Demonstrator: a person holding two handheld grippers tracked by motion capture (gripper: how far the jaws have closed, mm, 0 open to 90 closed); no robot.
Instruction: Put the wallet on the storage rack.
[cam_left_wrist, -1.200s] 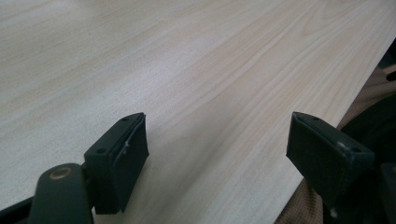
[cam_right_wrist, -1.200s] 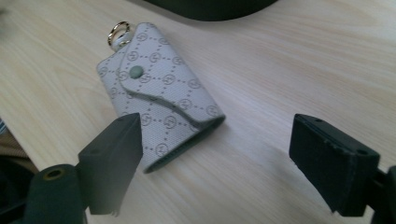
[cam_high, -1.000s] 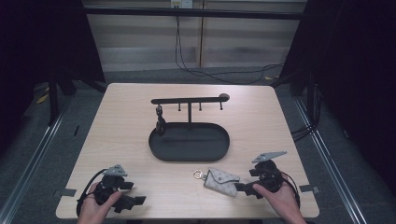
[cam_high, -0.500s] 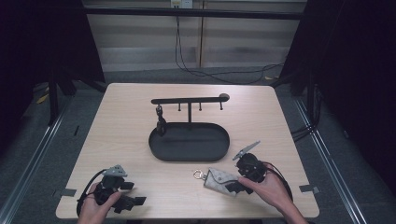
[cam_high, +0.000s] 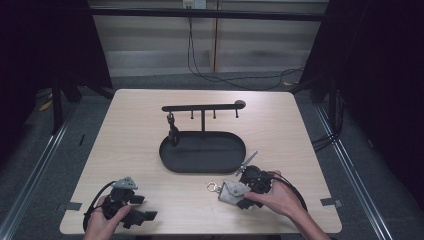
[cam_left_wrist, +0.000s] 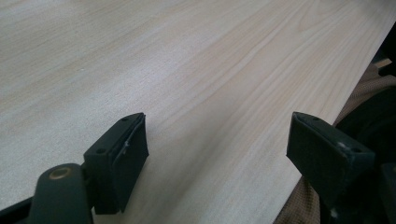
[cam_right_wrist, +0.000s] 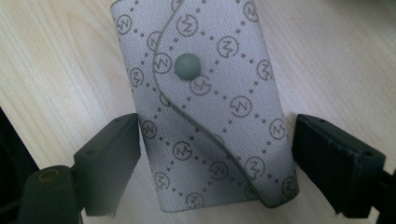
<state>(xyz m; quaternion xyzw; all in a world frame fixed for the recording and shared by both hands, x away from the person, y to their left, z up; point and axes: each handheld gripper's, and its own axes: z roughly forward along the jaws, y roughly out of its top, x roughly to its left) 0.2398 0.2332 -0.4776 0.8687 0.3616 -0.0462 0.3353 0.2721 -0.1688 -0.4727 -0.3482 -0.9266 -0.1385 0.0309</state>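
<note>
Right claw (cam_right_wrist: 215, 163) astride pouch (cam_right_wrist: 205, 107) | tray (cam_high: 202, 165) just beyond | keyring (cam_high: 214, 187) beside

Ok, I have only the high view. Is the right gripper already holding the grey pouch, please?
Observer: Not yet. The right gripper has just been closing a little, with the grey pouch between its jaws, but a gap shows at one jaw.
Operator: Is the flap of the pouch closed?
Observer: Yes, the flap lies shut, with its round snap button facing the camera.
Operator: And the left gripper?
Observer: The left gripper is open over the bare table, nothing between its jaws.
</note>
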